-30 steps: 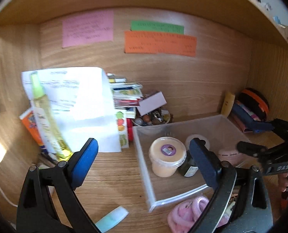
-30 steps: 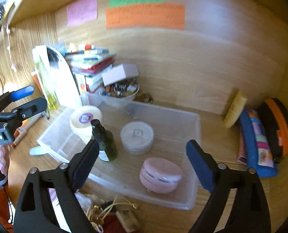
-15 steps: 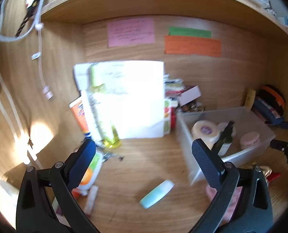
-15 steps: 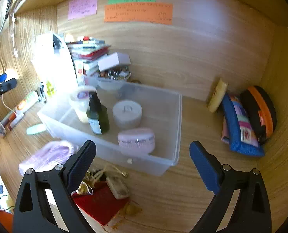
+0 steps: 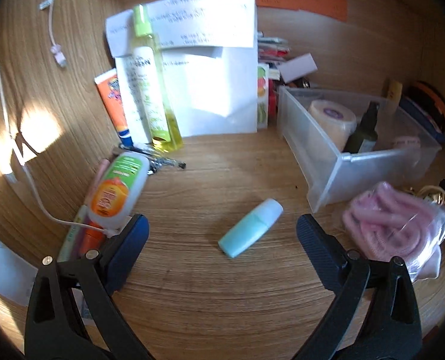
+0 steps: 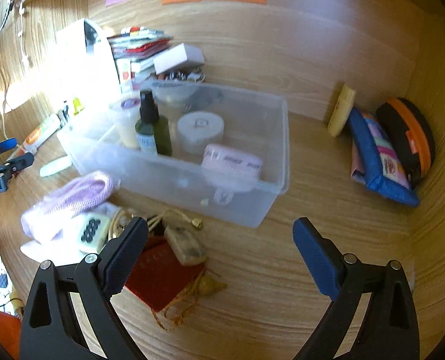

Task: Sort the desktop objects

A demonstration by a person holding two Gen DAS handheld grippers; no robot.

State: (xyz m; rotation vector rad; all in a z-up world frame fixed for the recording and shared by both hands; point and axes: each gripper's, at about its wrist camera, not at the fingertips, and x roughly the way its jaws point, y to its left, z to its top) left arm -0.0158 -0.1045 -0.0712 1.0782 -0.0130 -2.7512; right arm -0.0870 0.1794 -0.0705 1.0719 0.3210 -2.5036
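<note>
So the little teal tube (image 5: 250,227) is lying flat on the wooden worktop (image 5: 222,300), long axis on a diagonal, pale cap end toward the clear plastic bin (image 5: 336,177) and the teal base toward the camera. It sits between the left tongs (image 5: 222,232), a bit ahead of the tips, not touching either pad. Those jaws have just been opening and are spread wide with nothing in them. There's bare wood all around the tube. The bagged pink cord bundle (image 5: 393,228) is off to its right, and a white bottle with an orange label (image 5: 117,189) lies near the left side wall. The right tongs (image 6: 219,234) are spread wide too, empty, over a red pouch (image 6: 159,279) just in front of the bin.
</note>
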